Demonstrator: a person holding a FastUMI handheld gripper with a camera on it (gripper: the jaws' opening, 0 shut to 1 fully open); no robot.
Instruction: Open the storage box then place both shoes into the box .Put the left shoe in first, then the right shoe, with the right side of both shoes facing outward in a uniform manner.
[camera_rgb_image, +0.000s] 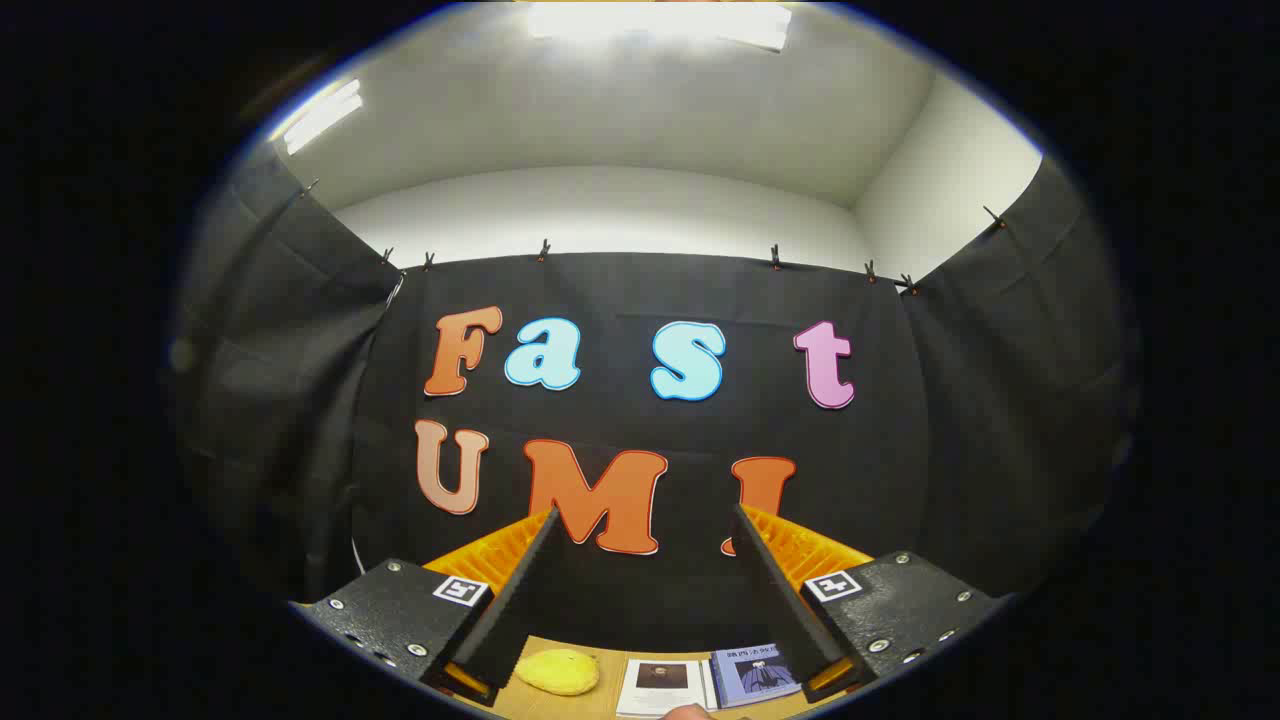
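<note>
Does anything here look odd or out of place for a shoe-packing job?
Slightly. The open gripper holds nothing and points up at the booth's cloth wall. On the wooden table between its fingers lie a yellow lump and some booklets, hardly shoe-packing things. Nothing looks spilled or damaged.

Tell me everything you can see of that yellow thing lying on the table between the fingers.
The yellow object is a small, rounded, lumpy blob with a matte, soft-looking surface; what it is cannot be told. It lies flat on the light wooden table, beyond the open fingers of the gripper and nearer the left finger, which touches nothing. A booklet lies just to its right, apart from it. Nothing rests on it.
</note>
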